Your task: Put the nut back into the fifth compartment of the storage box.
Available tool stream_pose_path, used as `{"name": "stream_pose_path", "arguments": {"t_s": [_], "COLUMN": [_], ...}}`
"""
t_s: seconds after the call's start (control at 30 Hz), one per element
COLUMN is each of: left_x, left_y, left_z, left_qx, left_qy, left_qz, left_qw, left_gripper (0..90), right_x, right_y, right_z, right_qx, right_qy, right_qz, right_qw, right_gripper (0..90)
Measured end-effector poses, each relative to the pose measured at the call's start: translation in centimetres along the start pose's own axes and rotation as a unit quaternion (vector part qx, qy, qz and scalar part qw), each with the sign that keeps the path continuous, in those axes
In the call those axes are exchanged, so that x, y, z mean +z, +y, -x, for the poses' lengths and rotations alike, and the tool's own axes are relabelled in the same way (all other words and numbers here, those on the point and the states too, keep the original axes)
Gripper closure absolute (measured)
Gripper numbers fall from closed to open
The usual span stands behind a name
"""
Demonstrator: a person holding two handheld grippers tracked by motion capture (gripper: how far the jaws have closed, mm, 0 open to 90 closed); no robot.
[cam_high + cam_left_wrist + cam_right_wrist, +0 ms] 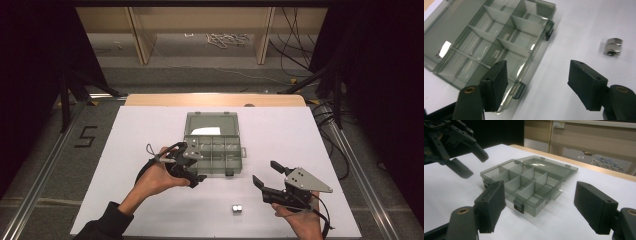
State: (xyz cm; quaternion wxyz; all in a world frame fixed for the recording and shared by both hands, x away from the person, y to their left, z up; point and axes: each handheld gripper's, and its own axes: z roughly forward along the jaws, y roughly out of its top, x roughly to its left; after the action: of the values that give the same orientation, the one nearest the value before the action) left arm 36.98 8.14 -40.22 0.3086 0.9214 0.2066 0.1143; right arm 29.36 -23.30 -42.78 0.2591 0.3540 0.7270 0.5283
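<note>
Open organizer box (212, 131) between 2 grippers

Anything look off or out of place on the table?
Nothing damaged or spilled. The compartment box lies open with its compartments bare, and a metal nut sits loose on the white table in front of it, outside the box. Both tongs are open and hold nothing.

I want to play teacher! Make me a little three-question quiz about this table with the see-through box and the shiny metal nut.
1. True or false: the lid of the compartment box is open.
2. Where does the metal nut lie? A) inside the box B) on the white table, outside the box C) between the fingers of the left gripper
3. What does the right gripper hold?

Key:
1. True; the lid lies flat behind the compartments.
2. B
3. Nothing; its fingers stand apart and empty.
</note>
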Motion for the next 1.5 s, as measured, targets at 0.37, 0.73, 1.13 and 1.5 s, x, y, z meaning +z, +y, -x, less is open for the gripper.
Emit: {"name": "stream_pose_path", "arguments": {"t_s": [0.37,0.73,1.13,1.5], "left_x": [0.6,1.4,3.1,5.3], "left_y": [0.8,1.2,1.4,1.0], "left_z": [2.5,4.6,6.8,8.3], "left_qx": [0.035,0.057,0.071,0.072], "left_qy": [-0.030,-0.056,-0.072,-0.088], "left_qz": [-0.001,0.004,0.004,0.004], "left_qw": [0.9990,0.9968,0.9949,0.9935], "left_gripper": [29.3,28.3,28.0,28.3], "right_x": [0.0,0.0,0.0,0.0], "right_y": [0.0,0.1,0.1,0.1], "right_z": [0.0,0.0,0.0,0.0], "right_qx": [0.000,-0.001,0.000,0.004], "right_qy": [-0.001,0.000,0.001,0.000], "right_qz": [0.000,0.006,0.008,0.009], "right_qw": [1.0000,1.0000,1.0000,0.9999], "right_gripper": [25.8,25.8,25.8,24.9]}}
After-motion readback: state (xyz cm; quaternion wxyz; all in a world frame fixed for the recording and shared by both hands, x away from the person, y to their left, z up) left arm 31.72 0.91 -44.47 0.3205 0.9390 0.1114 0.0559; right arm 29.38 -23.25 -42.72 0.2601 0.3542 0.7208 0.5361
